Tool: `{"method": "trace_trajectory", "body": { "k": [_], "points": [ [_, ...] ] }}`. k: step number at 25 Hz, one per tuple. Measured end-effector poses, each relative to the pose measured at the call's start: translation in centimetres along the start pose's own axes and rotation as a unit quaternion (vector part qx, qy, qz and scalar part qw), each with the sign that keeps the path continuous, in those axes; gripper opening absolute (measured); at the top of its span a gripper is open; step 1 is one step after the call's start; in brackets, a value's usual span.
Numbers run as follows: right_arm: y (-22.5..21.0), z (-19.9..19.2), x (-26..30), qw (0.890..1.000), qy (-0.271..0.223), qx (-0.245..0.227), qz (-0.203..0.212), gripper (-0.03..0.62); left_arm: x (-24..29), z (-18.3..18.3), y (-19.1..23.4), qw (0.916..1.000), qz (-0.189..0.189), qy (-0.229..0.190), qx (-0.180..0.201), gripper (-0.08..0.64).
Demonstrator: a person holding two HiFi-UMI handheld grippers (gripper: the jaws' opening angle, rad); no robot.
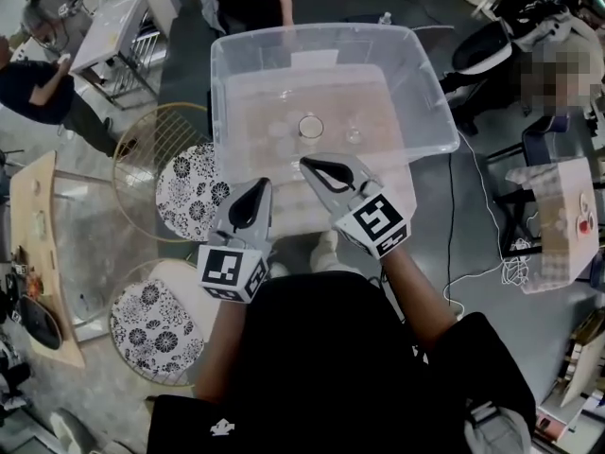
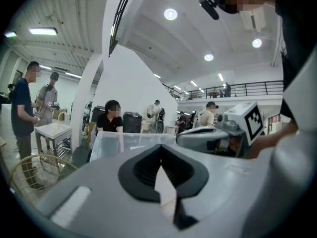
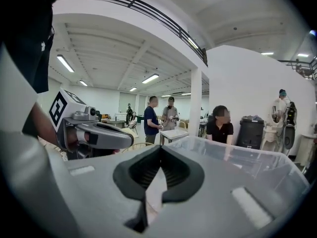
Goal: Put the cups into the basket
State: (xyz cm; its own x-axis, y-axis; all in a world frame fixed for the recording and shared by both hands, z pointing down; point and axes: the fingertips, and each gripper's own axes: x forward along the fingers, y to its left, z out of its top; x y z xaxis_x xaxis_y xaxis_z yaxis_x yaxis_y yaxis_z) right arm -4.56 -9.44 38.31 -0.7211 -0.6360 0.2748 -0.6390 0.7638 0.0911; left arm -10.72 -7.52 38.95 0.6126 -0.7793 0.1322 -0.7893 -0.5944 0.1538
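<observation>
Both jaw sets are clenched, empty. Left gripper (image 1: 258, 185) and right gripper (image 1: 306, 164) hover by the near rim of the clear basket (image 1: 427, 148). Cups (image 1: 310, 126), seemingly several, stand inside it.

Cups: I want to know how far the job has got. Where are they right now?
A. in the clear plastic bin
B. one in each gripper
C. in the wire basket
A: the head view shows the cups standing inside the clear plastic bin, with none in the wire basket.
</observation>
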Motion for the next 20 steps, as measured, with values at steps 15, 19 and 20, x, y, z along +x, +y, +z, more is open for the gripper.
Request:
{"method": "trace_trajectory", "body": {
  "k": [15, 19, 20],
  "points": [
    [4.9, 0.8, -2.3, 0.999, -0.029, 0.008, -0.029, 0.002, -4.3, -0.1, -2.0, 0.9994, -0.029, -0.01, 0.013, 0.005],
    [5.8, 0.4, -2.5, 0.999, -0.03, 0.017, -0.035, 0.002, -5.5, 0.1, -1.9, 0.9993, -0.031, -0.013, 0.017, 0.005],
    [6.0, 0.2, -2.4, 0.999, -0.028, 0.02, -0.034, 0.002, -5.9, 0.1, -1.9, 0.9992, -0.032, -0.013, 0.02, 0.005]
  ]
}}
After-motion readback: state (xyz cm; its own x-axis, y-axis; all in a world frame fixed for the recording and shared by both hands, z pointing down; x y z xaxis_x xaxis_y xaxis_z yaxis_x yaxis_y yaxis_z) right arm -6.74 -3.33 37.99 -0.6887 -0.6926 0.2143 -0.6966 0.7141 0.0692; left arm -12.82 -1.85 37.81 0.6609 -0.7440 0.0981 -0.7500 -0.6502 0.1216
